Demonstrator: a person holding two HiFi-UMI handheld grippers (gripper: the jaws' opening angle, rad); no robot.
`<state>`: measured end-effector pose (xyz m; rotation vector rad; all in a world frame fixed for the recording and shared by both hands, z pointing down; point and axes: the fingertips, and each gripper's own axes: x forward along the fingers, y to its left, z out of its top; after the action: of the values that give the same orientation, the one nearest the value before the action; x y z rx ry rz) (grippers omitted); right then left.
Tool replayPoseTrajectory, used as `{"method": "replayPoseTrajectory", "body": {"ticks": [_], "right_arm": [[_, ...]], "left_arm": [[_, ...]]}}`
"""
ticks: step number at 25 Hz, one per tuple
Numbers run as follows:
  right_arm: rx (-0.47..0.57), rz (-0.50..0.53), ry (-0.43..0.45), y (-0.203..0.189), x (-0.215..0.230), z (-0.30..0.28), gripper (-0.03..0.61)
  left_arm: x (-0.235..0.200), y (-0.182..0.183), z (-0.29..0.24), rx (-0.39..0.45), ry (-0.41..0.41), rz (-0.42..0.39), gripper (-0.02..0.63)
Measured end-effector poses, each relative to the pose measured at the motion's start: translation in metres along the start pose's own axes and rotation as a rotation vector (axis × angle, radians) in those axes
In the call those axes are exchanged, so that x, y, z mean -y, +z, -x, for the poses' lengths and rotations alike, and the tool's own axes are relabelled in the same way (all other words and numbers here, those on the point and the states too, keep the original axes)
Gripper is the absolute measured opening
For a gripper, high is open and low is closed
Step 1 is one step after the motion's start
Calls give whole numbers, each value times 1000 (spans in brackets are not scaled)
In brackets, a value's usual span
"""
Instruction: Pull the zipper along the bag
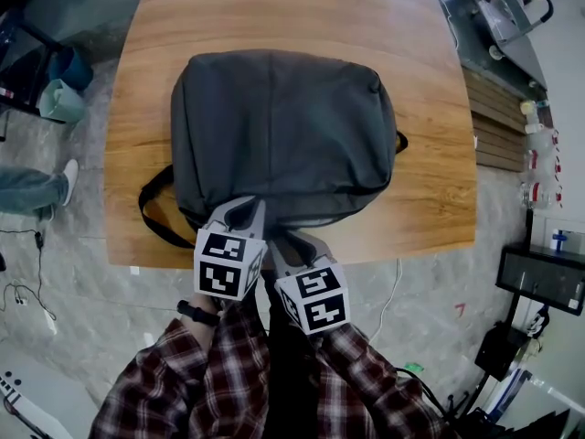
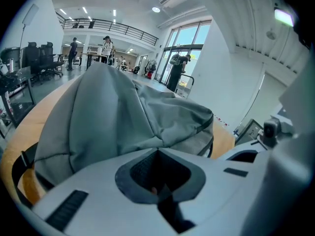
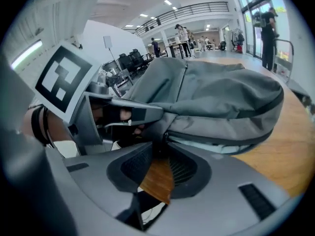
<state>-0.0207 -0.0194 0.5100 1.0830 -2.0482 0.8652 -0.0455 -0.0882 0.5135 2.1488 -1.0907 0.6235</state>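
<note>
A grey backpack [image 1: 279,135] lies flat on the wooden table [image 1: 430,154]. Both grippers meet at its near edge. My left gripper [image 1: 245,216] is shut on a fold of the bag's fabric [image 2: 113,117], which bunches up right at the jaw tips [image 2: 157,150]. Just to its right, my right gripper [image 1: 285,243] is shut at the start of the dark zipper line [image 3: 221,142]; its tips [image 3: 161,142] close on the zipper pull, which is mostly hidden between them. In the right gripper view the left gripper [image 3: 123,113] shows close beside, holding the bag [image 3: 221,102].
A black shoulder strap [image 1: 151,213] loops off the bag's near left corner toward the table edge. A person's leg and shoe [image 1: 41,188] and a teal bag [image 1: 62,99] are on the floor at left. Equipment and cables [image 1: 539,282] stand at right.
</note>
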Motion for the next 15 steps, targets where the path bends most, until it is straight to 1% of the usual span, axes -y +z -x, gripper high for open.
{"method": "replayPoseTrajectory", "body": {"ticks": [3, 4, 6, 8, 9, 11, 13, 15], "right_arm": [[-25, 142, -86, 0, -6, -8, 90], [-34, 172, -115, -2, -5, -11, 90], [-49, 189, -154, -6, -3, -17, 91], [-57, 152, -152, -8, -1, -19, 91], [-56, 112, -140, -9, 0, -19, 91], [-54, 0, -104, -10, 1, -18, 90], [-71, -96, -62, -13, 4, -20, 91], [-89, -144, -32, -14, 7, -26, 90]], "left_arm": [[0, 0, -1, -7, -16, 10, 11], [0, 0, -1, -11, -30, 17, 11], [0, -1, -1, -25, -70, 40, 11], [1, -2, -1, -44, -117, 67, 11], [1, -2, 0, -52, -138, 80, 11], [1, -3, 1, -64, -166, 95, 11], [1, -3, 1, -69, -175, 94, 11], [0, -3, 0, -65, -171, 87, 11]]}}
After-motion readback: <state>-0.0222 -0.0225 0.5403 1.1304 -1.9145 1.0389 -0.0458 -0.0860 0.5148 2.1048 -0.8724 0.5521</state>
